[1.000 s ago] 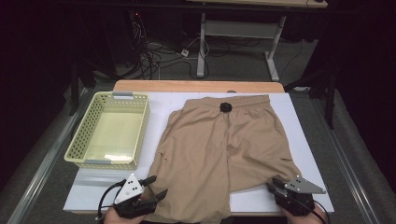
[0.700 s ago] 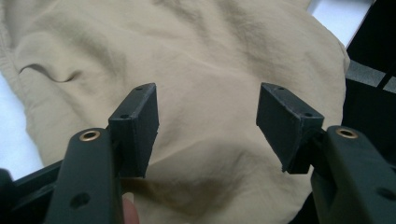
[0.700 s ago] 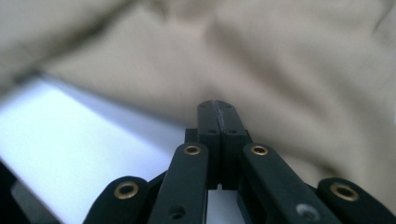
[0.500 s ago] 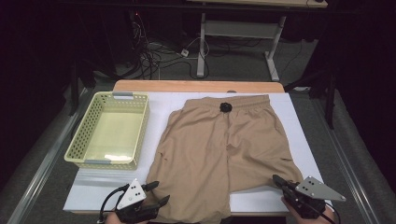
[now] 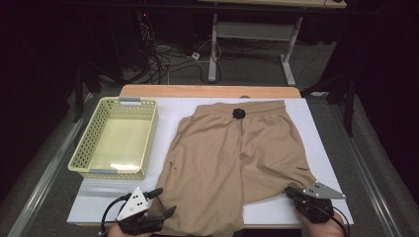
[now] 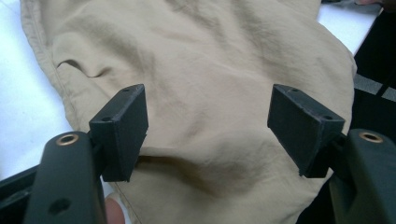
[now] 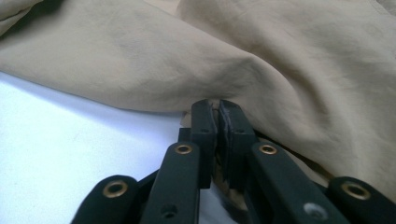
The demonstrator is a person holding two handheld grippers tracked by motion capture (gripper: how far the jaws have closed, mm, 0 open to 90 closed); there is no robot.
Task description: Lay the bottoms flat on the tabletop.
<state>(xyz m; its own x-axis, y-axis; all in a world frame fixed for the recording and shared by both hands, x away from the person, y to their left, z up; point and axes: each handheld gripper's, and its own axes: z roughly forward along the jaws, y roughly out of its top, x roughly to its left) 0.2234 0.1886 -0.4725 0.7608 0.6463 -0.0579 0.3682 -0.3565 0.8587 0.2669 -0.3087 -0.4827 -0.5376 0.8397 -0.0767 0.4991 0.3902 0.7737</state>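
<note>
Tan shorts (image 5: 237, 153) lie flat on the white mat, waistband at the far side, with a black knot (image 5: 238, 113) at its middle. My left gripper (image 5: 166, 200) is at the near hem of the left leg. Its jaws have just been opening and stand open (image 6: 208, 126) over the cloth (image 6: 210, 56), with the pads (image 6: 122, 130) not pressing it. My right gripper (image 5: 290, 190) is at the near corner of the right leg. It is shut (image 7: 218, 109) on the edge of the shorts (image 7: 280, 56), with tan cloth pinched between the pads.
A pale yellow perforated basket (image 5: 148, 133) stands on the left of the white mat (image 5: 316, 128). A wooden table edge (image 5: 207, 91) runs behind it. Metal rails flank the table. Cables and a table frame lie on the dark floor beyond.
The right gripper drew back toward the near right, then came forward again to the hem corner. The left gripper's jaws stand a little wider apart.
</note>
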